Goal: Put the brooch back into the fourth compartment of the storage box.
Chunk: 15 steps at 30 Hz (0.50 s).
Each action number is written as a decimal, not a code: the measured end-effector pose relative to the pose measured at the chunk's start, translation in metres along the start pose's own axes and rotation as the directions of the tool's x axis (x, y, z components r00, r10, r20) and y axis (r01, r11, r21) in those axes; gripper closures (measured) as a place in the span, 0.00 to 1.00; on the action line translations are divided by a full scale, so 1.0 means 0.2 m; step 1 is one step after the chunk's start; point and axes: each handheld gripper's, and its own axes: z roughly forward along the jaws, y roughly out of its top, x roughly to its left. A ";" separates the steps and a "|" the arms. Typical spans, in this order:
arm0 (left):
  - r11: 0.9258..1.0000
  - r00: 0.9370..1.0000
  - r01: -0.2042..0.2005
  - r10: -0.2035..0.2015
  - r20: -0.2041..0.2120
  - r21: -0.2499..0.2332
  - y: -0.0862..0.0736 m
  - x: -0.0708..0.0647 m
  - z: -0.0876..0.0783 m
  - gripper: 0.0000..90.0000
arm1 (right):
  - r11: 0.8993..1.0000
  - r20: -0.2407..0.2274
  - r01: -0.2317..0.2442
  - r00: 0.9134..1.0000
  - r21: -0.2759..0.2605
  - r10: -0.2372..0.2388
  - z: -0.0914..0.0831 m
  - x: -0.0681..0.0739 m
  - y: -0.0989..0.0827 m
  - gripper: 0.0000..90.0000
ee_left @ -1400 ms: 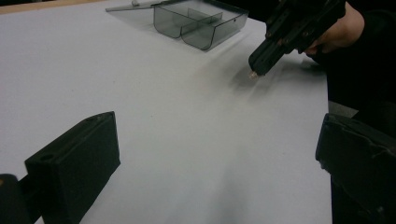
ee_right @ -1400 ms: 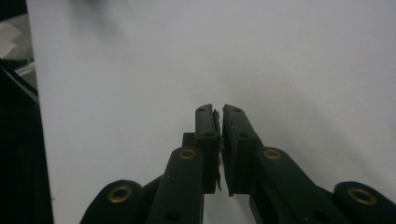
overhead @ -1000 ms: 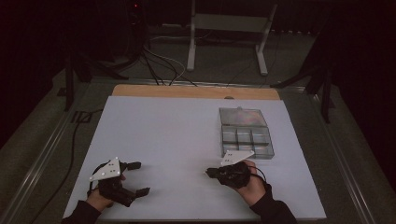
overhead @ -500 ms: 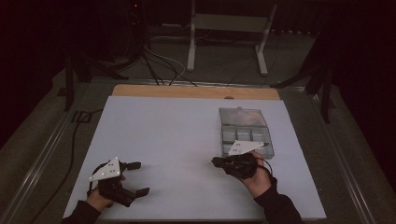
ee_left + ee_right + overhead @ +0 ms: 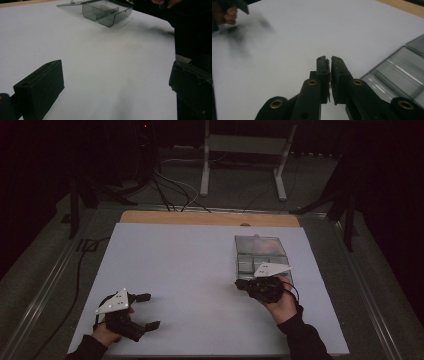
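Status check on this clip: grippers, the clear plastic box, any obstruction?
Left gripper open, low at near-left of white table. Right gripper shut, empty, beside clear plastic compartment box. Nothing between them.

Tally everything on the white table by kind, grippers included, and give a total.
Hand-held grippers: 2, the left gripper with fingers wide apart, the right gripper with fingers closed.
Clear divided plastic boxes: 1, the box at the right.
Total: 3.
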 end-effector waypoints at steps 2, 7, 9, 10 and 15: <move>1.000 1.000 0.002 -0.002 -0.001 0.001 0.00 0.00 0.00 0.01 | 1.000 0.011 -0.013 1.000 -0.006 0.013 -0.01 -0.03 0.00 0.95; 1.000 1.000 0.002 -0.002 -0.002 0.001 0.00 0.00 0.00 0.01 | 0.999 0.032 -0.036 0.999 -0.014 0.037 -0.04 -0.08 -0.01 0.95; 1.000 1.000 0.001 -0.001 -0.002 0.002 0.00 0.00 0.00 0.01 | 0.999 0.040 -0.050 0.998 -0.017 0.050 -0.04 -0.11 -0.01 0.95; 1.000 1.000 0.001 -0.001 -0.001 0.001 0.00 0.00 0.00 0.01 | 0.999 0.046 -0.051 0.998 -0.016 0.051 -0.04 -0.12 -0.01 0.95; 1.000 1.000 0.002 -0.002 -0.002 0.001 0.00 0.00 0.00 0.01 | 0.998 0.064 -0.068 0.996 -0.004 0.069 -0.02 -0.17 -0.02 0.95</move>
